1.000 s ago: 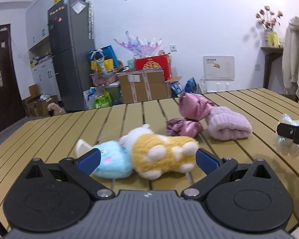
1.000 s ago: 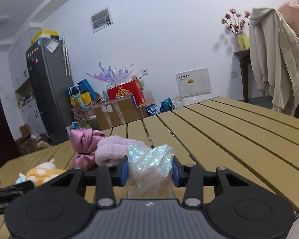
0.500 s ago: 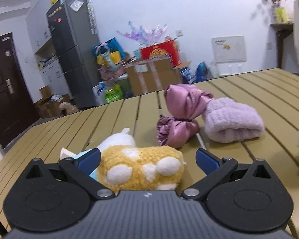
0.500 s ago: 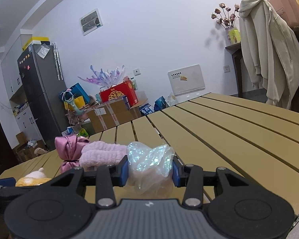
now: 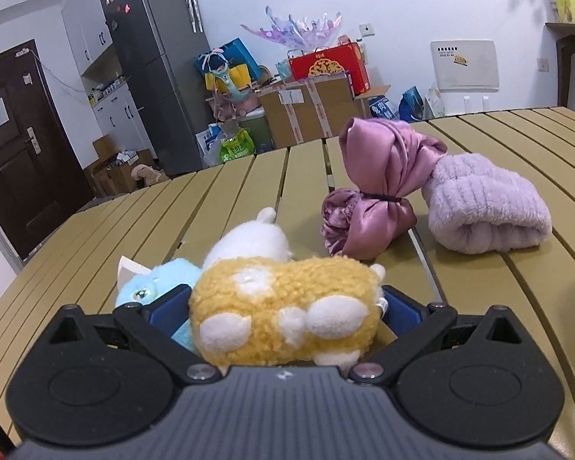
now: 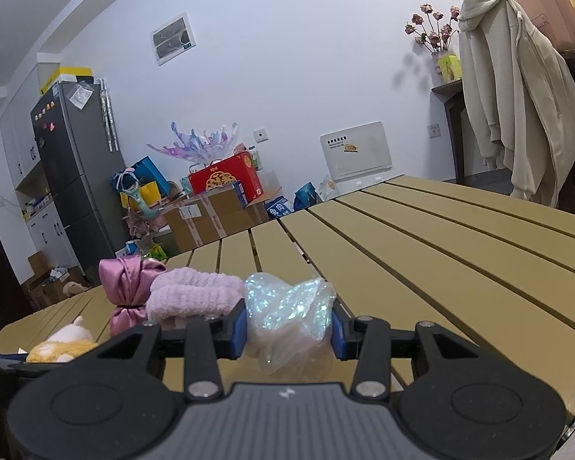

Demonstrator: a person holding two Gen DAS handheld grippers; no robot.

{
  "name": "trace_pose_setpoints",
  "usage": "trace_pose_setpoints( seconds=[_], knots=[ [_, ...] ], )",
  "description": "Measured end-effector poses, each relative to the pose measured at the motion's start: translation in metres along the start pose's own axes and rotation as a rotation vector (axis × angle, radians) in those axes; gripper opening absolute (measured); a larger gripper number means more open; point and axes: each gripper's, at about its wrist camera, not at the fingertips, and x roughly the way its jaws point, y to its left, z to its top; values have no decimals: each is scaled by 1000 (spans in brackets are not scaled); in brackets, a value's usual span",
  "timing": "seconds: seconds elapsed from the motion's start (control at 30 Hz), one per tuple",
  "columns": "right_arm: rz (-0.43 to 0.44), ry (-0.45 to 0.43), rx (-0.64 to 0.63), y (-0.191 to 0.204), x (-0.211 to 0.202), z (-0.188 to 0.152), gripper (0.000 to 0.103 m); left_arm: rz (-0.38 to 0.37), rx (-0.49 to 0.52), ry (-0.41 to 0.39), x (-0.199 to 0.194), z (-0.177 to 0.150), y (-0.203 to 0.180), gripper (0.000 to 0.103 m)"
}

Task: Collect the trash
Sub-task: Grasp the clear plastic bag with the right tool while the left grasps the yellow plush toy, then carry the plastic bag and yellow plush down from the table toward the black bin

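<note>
My left gripper [image 5: 283, 318] has its jaws closed in against a yellow-and-white plush toy [image 5: 283, 318], which fills the gap between them on the slatted table [image 5: 230, 199]. A light blue plush [image 5: 149, 287] lies against its left side. My right gripper [image 6: 287, 326] is shut on a crumpled iridescent plastic wrapper [image 6: 287, 314] and holds it just above the table [image 6: 441, 253]. The yellow plush also shows at the lower left of the right wrist view [image 6: 61, 347].
A pink satin bundle [image 5: 379, 191] and a rolled lilac towel [image 5: 487, 207] lie on the table beyond the plush toys. They also show in the right wrist view, the bundle [image 6: 126, 291] and the towel [image 6: 191, 295]. Boxes, bags and a fridge [image 5: 161, 76] stand behind the table.
My left gripper has moved forward onto the yellow plush and its jaws have closed from wide open to pressing on it. My right gripper has kept hold of the wrapper and drifted slightly.
</note>
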Motion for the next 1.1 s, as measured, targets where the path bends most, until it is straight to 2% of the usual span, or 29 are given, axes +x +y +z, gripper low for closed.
trace_pose_setpoints(
  seconds=[0.13,0.23,0.37,0.63,0.9,1.1],
  knots=[
    [1,-2,1,0,0,0,41,-41,-28,32,6,-1,8,103],
    [1,-3,2,0,0,0,41,-67,-43,53,9,-2,14,98],
    [4,-4,0,0,1,-2,41,-81,-40,36,5,-5,16,94],
    [17,-8,-11,3,-4,-2,41,-96,-37,-4,-11,-10,21,94],
    [37,-15,-39,13,-19,-1,41,-111,-36,-70,-48,-10,28,94],
    [69,-55,-99,27,-49,2,41,-124,-63,-102,-81,-12,45,94]
  ],
)
